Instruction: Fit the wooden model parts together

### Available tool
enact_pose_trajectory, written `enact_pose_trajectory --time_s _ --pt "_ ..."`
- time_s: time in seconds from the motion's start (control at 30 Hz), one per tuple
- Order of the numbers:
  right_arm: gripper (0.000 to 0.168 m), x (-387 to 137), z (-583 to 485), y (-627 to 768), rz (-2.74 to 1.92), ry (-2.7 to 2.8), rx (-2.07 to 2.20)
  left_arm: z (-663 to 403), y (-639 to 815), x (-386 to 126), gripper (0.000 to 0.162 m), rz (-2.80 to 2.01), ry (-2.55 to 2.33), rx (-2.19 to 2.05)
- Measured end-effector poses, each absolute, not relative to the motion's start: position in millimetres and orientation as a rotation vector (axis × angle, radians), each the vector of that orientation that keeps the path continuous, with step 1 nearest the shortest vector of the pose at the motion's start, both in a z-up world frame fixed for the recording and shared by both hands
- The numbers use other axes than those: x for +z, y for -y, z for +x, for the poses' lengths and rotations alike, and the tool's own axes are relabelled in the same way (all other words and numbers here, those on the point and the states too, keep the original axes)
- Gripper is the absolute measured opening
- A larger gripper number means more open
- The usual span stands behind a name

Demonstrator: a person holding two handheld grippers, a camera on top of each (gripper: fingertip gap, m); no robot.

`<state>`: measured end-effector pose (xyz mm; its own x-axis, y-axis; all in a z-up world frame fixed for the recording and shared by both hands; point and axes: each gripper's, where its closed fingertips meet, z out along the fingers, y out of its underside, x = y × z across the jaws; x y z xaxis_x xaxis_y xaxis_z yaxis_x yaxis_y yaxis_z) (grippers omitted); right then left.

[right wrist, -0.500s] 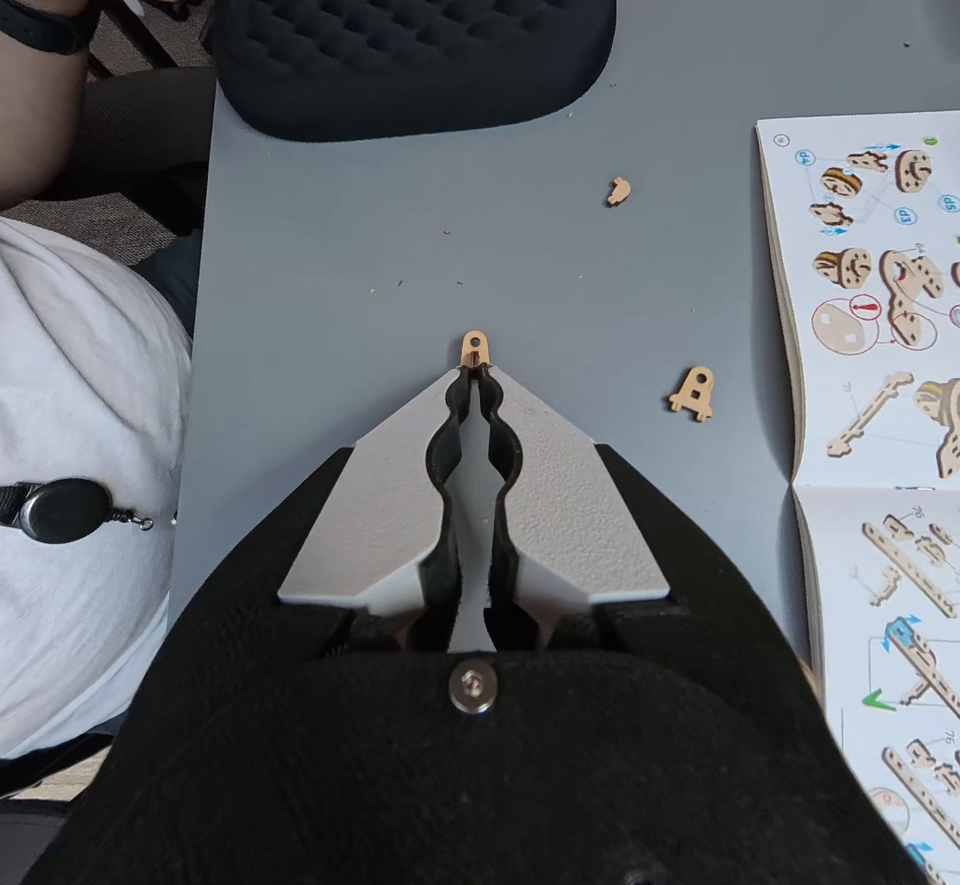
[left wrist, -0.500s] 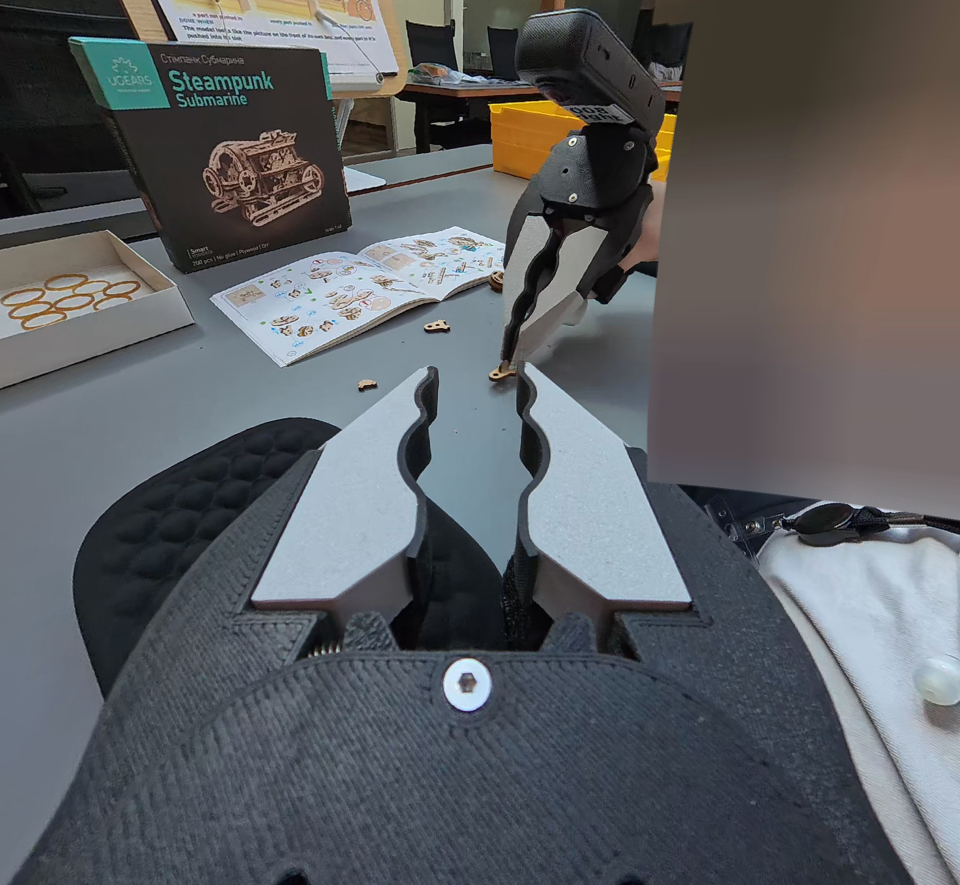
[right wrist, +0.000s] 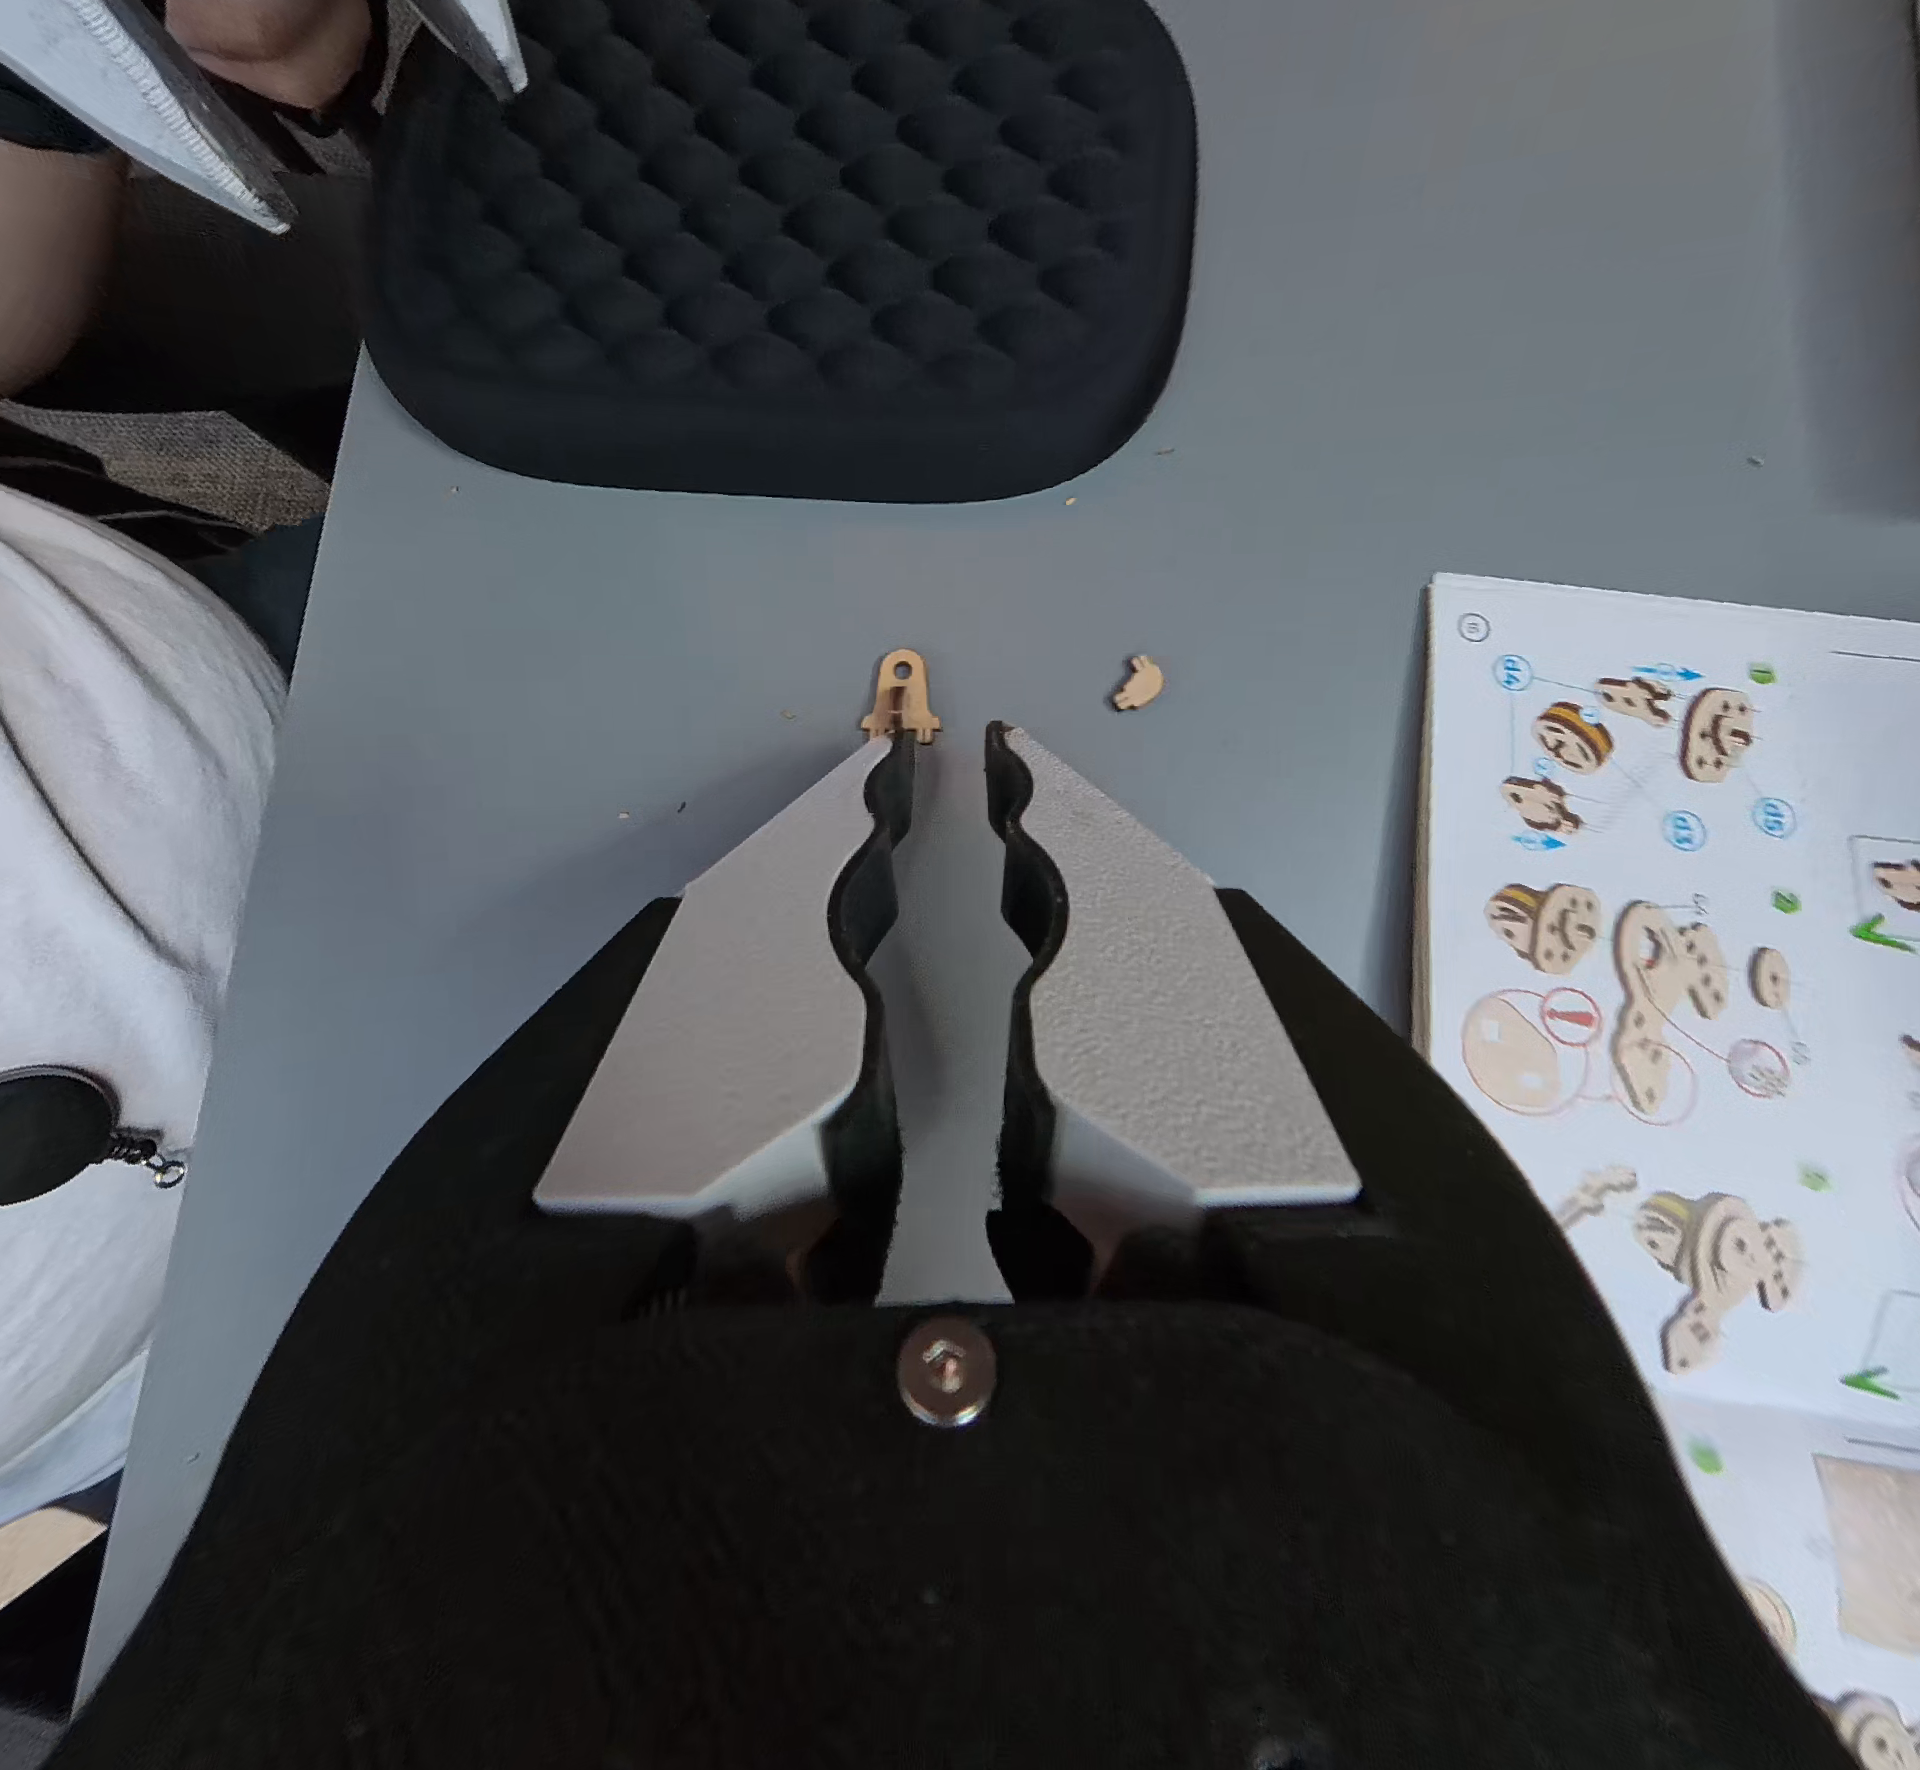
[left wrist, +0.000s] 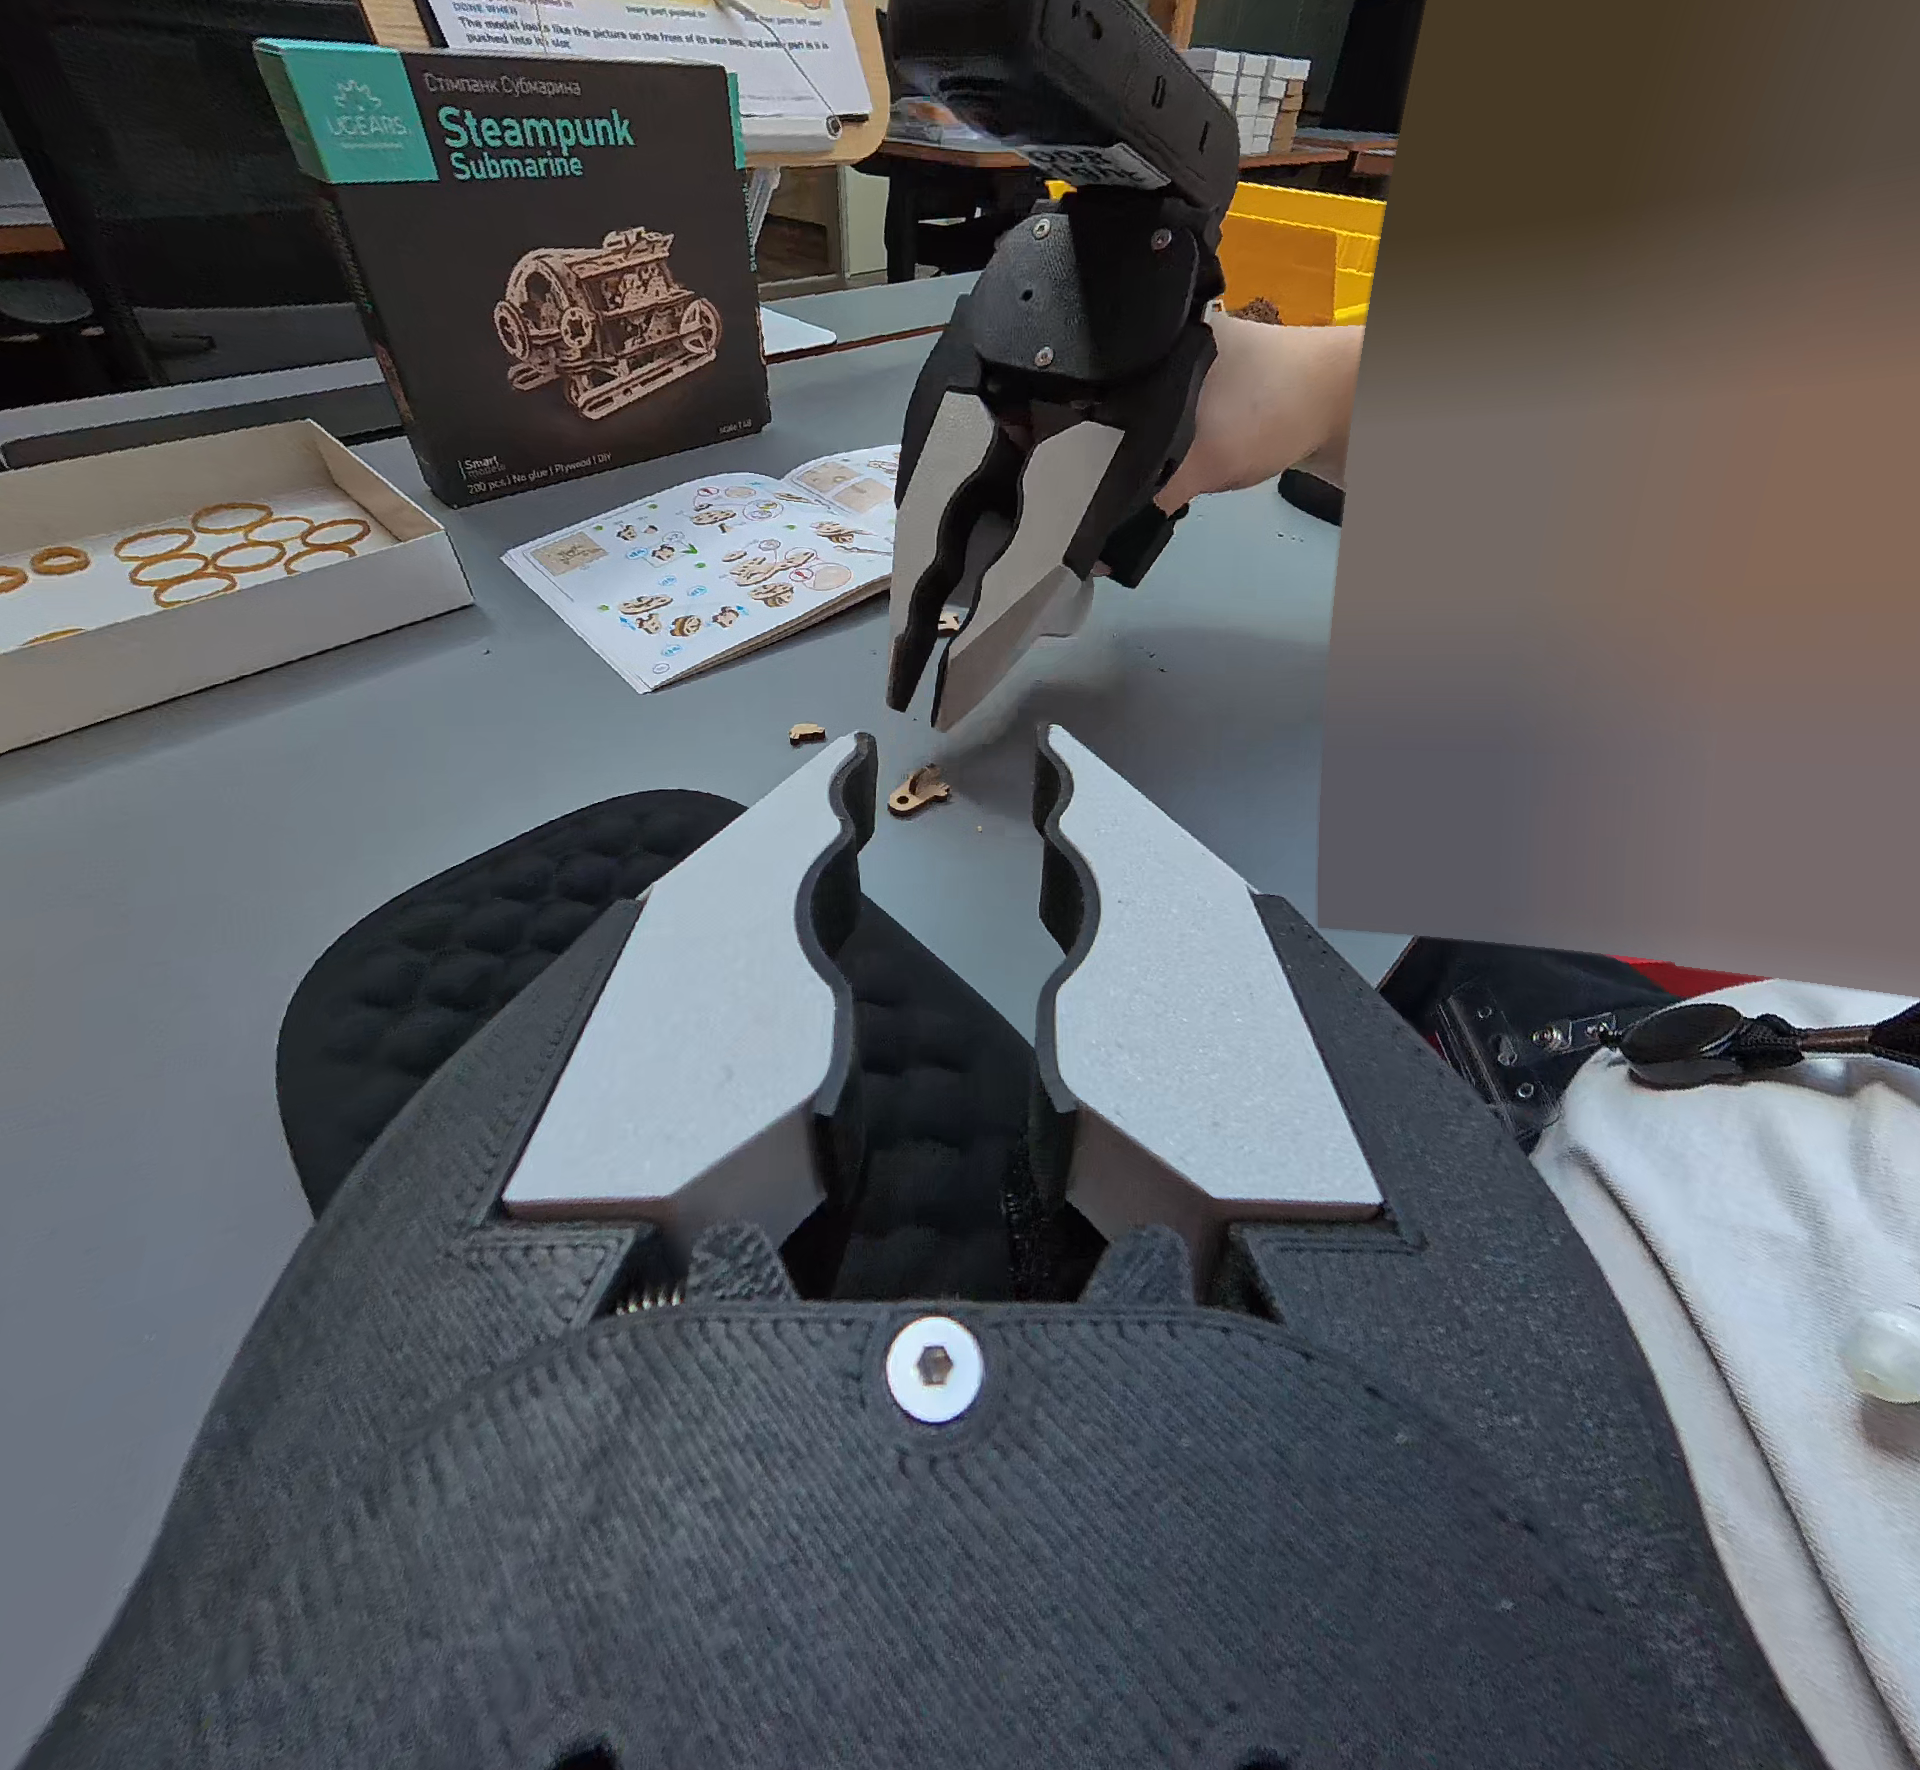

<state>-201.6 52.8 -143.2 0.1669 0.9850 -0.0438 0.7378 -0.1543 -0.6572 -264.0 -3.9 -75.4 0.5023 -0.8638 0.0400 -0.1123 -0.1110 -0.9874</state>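
Just above centre of the right wrist view, the small wooden tab [right wrist: 900,694] lies flat on the grey table [right wrist: 623,640], touching the tip of the right gripper [right wrist: 945,733]'s left finger, not btwn the tips. Jaws apart, holding nothing. Tab's long axis runs up-frame, hole end away. Left gripper [left wrist: 951,744], jaws wide apart & empty, sits just short of it. Right looks nearer; prob needs a nudge left to straddle the tab

Small wooden part [left wrist: 916,790] on grey table [left wrist: 312,837] between open tool [left wrist: 951,752] tips.
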Motion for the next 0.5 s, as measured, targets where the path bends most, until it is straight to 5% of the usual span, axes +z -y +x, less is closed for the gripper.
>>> enact_pose_trajectory --time_s 0.2,0.5 --pt "0.012 -121.2 -133.1 -102.2 -2.07 1.307 0.506 -272.9 -1.9 -78.3 0.029 -1.587 -0.854 -0.782" --pt "0.023 -154.0 -114.8 -93.1 -2.23 1.279 0.475 -269.6 -6.0 -77.5 0.029 -1.595 -0.859 -0.772"
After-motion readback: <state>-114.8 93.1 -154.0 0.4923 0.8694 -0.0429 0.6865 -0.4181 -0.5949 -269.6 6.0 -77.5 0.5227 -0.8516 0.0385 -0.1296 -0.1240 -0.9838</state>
